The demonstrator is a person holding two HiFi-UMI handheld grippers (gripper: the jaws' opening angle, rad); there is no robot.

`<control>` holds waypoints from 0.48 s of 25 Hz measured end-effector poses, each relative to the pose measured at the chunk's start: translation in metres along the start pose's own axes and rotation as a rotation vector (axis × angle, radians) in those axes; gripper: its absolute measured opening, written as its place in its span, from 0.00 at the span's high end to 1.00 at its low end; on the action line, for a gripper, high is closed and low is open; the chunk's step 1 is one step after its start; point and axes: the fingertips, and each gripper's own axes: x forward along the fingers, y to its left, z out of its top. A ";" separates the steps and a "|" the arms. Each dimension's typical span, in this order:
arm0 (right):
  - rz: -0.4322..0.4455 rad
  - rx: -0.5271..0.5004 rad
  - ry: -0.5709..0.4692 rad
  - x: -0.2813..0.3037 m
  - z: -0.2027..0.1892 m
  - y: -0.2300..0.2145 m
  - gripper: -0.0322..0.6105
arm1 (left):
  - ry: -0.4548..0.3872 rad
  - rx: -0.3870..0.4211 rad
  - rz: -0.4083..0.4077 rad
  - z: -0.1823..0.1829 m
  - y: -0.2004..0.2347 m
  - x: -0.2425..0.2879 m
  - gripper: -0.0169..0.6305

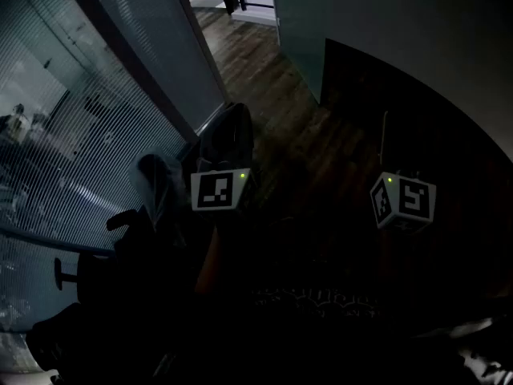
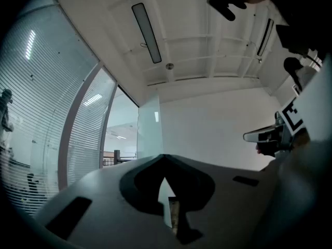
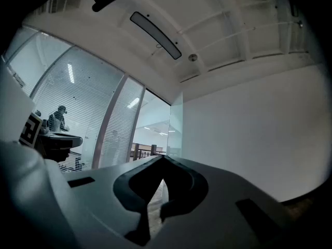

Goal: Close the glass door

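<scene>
Glass door (image 1: 297, 29) stands swung open beside the white wall (image 2: 218, 128), well ahead of you across the wood floor (image 1: 260, 83). Your left gripper (image 2: 165, 161) and right gripper (image 3: 162, 163) point toward it, jaws closed together on nothing, both well apart from it.

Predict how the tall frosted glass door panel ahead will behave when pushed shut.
The tall frosted glass door panel looks stiff and probably heavy, being a near ceiling-high sheet. Its smooth face seems slippery, so a push against it might slide.
</scene>
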 end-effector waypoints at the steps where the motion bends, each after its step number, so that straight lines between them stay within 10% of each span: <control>1: 0.000 -0.001 0.001 0.001 0.001 -0.001 0.95 | 0.001 0.001 0.000 0.001 0.000 0.001 0.97; 12: 0.000 0.000 0.007 -0.005 0.001 -0.004 0.95 | 0.005 0.006 -0.009 0.003 -0.002 -0.003 0.97</control>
